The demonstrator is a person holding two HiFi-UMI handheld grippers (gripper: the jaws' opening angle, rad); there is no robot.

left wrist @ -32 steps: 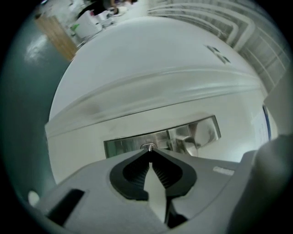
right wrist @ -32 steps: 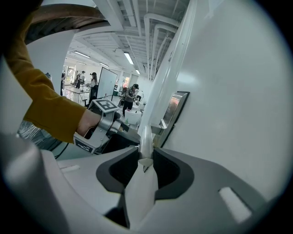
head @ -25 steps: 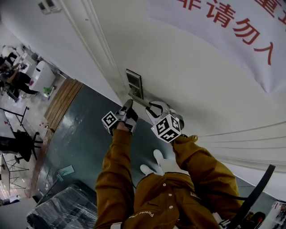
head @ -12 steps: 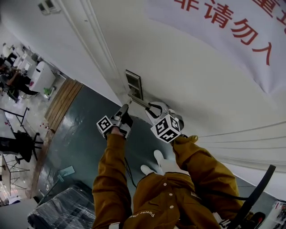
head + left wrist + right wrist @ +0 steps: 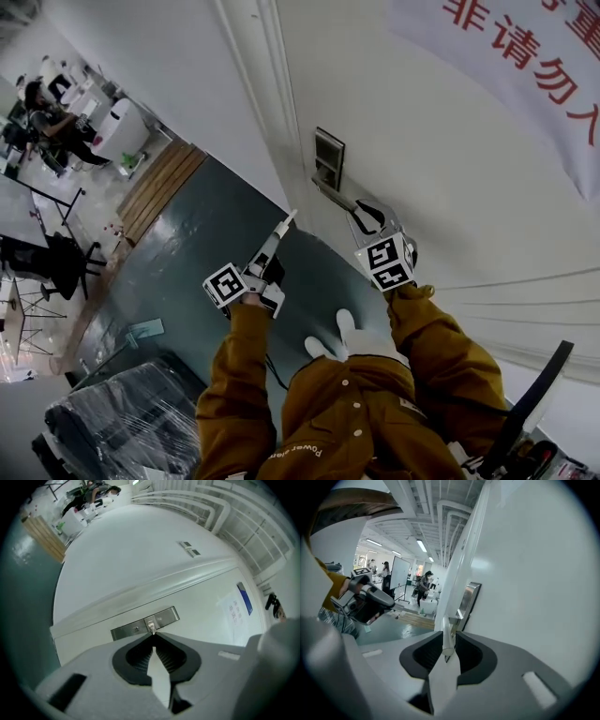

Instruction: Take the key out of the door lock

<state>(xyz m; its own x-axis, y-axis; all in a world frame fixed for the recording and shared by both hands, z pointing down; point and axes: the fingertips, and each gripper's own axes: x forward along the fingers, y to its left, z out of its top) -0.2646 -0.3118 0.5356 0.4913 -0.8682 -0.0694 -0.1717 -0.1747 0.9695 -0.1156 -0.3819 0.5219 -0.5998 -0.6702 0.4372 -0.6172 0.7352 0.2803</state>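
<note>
1. Head view: left tongs (image 5: pixel 287 221) out over the dark floor (image 5: pixel 178 253), tips aimed at the lock plate (image 5: pixel 328 157) but well apart from it. Right tongs (image 5: pixel 356 206) up against the white door (image 5: pixel 441 159), at the door handle (image 5: pixel 333 194) just below that plate.
2. Left gripper view: jaws pressed together, tips meeting in line with the lock plate (image 5: pixel 164 618). Small silvery bit right at the tips; cannot tell whether key or part of the handle's hub on the plate.
3. Right gripper view: jaws clamped on the door handle (image 5: pixel 448 637), its pale bar running between the dark pads toward the lock plate (image 5: pixel 468 602). Left tongs (image 5: pixel 365 603) visible off to the left, away from the door.
4. Key: not made out for certain in any view; too small to tell.
5. Elsewhere in head view: white banner (image 5: pixel 525 84) with red lettering high on the door, brown sleeves (image 5: pixel 239 375) below the tongs, people (image 5: pixel 47 103) far off at upper left.
</note>
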